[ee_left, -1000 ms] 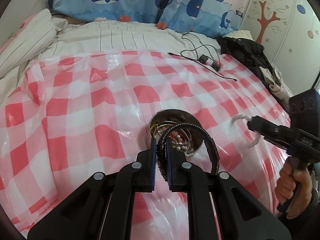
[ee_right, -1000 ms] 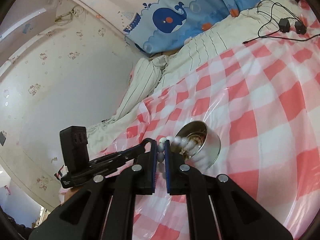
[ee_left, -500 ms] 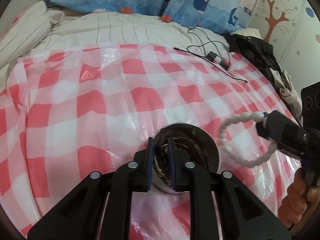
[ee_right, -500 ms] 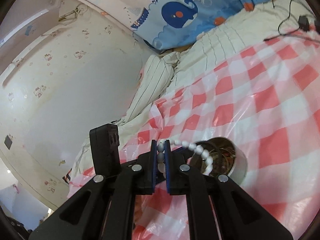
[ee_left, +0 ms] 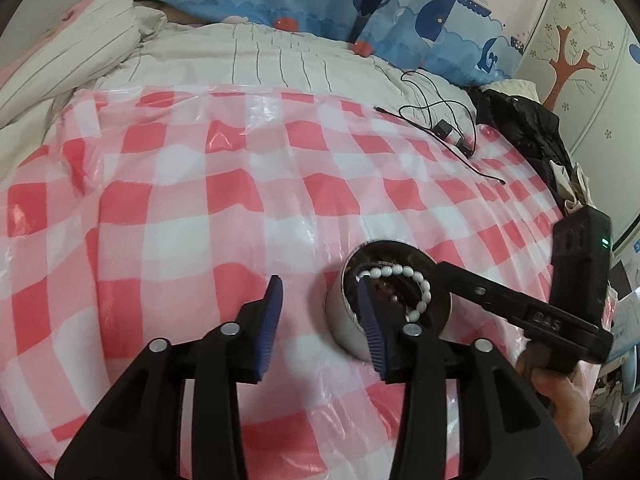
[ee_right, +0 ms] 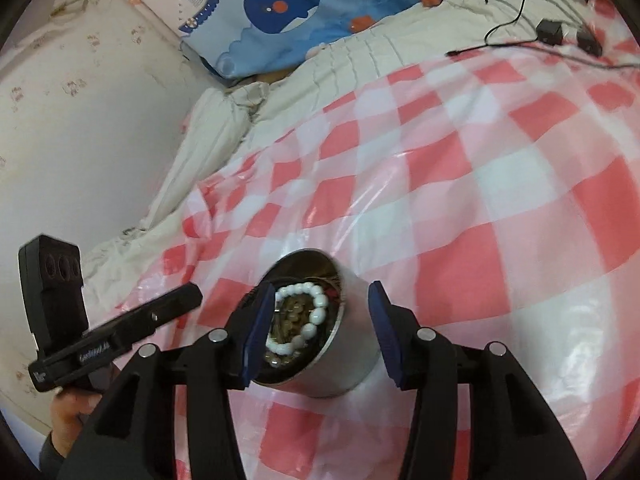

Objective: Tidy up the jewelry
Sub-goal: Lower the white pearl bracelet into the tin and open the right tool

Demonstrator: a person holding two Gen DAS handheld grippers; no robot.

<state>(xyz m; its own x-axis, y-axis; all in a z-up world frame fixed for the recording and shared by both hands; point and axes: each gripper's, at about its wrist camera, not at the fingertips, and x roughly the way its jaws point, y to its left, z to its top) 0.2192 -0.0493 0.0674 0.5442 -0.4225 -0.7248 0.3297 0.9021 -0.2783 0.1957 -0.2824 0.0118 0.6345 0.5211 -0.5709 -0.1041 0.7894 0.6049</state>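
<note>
A round metal tin [ee_left: 340,320] stands on the red-and-white checked plastic sheet [ee_left: 240,200]; it also shows in the right wrist view [ee_right: 352,344]. A white bead bracelet [ee_left: 404,284] lies inside it on top of other jewelry, also seen in the right wrist view [ee_right: 308,316]. My left gripper [ee_left: 320,312] is open and empty, its right finger over the tin's near rim. My right gripper [ee_right: 320,320] is open and empty, its fingers on either side of the tin. The right gripper's body shows in the left wrist view [ee_left: 520,312], beside the tin.
Black cables with small adapters [ee_left: 448,132] lie at the sheet's far right. A whale-print blue quilt [ee_left: 320,4] and a striped duvet [ee_left: 240,56] lie behind. Dark clothes [ee_left: 528,128] are piled at the right edge. A wall [ee_right: 80,120] stands on the left.
My left gripper let go of the dark beaded bracelet and opened. My right gripper carried the white bead bracelet over the tin, opened, and the bracelet now lies inside.
</note>
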